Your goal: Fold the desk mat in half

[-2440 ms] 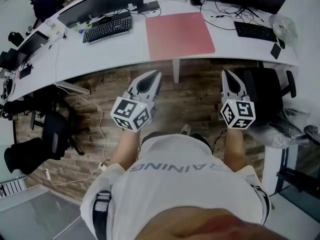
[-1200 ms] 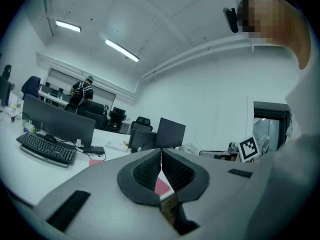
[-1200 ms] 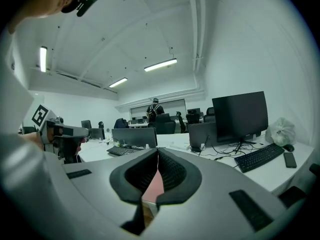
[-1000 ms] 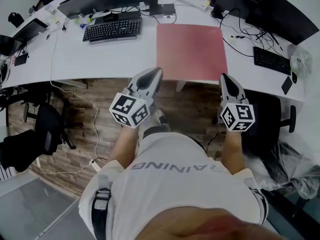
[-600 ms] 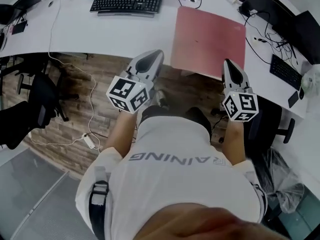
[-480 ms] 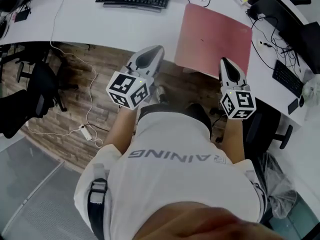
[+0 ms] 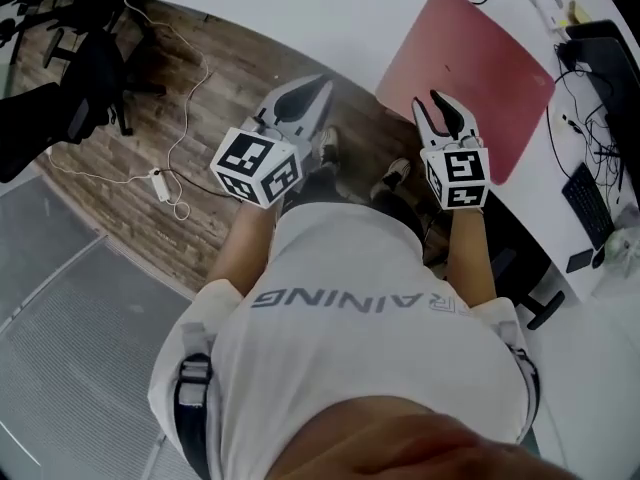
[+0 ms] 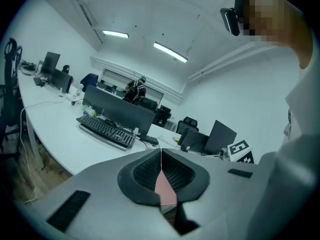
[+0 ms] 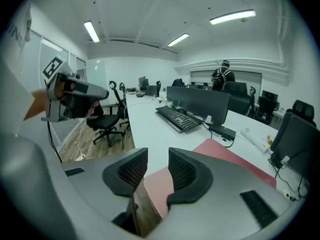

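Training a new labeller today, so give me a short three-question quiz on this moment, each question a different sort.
1. True or false: the desk mat is already folded in half.
2. Which gripper's jaws stand apart? A) left B) right C) both
3. Fill in: the mat lies on a white ____.
Key: 1 false, it lies flat. 2 B: the right gripper has just been opening, with nothing gripped; the left gripper is shut. 3 desk.

The desk mat (image 7: 470, 63) is a plain pink-red rectangular sheet. It lies flat and fully unfolded on the white desk (image 7: 320, 8). One edge runs along the desk's near edge.
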Motion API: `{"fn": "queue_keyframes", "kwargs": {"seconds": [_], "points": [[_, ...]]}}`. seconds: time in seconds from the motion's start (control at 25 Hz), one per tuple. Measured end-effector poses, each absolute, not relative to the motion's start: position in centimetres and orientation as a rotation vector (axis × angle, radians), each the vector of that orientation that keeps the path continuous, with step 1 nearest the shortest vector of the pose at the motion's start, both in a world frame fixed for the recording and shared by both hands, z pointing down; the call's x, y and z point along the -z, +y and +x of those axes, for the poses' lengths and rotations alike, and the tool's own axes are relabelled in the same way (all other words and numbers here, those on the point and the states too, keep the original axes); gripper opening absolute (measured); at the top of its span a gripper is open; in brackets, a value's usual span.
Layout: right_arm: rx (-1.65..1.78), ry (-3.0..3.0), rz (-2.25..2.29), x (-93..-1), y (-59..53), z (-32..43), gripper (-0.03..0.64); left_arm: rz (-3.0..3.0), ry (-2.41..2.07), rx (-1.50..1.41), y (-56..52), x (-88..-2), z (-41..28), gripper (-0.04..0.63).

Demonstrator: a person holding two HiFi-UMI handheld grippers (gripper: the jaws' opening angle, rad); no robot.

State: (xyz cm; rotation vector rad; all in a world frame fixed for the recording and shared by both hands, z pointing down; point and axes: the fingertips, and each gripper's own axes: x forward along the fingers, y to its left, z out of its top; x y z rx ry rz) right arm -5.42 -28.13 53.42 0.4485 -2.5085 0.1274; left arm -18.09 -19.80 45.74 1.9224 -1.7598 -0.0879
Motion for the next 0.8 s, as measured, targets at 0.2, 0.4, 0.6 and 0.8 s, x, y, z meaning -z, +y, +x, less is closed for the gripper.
{"fn": "queue_keyframes", "kwargs": {"seconds": [0.2, 0.4, 0.6, 0.8], "points": [[0.002, -2.341, 0.265, -59.7, -25.7, -7.7, 0.19, 1.807, -1.821, 0.106, -17.5, -47.6, -19.6, 0.032], [0.147, -2.156, 0.209, -66.1, -24.2, -8.4, 0.209, 1.722, -1.855, 0.115, -14.9, -48.9, -21.6, 0.032], [0.246, -2.036, 0.212, -71.1, -23.6, -8.8, 0.209, 1.705, -1.859, 0.121, -14.5, -49.6, -23.4, 0.032], [0.272, -2.0, 0.234, -73.6, -23.6, -9.7, 0.209, 1.698, -1.855, 0.121, -14.5, -50.0, -24.2, 0.032]]}}
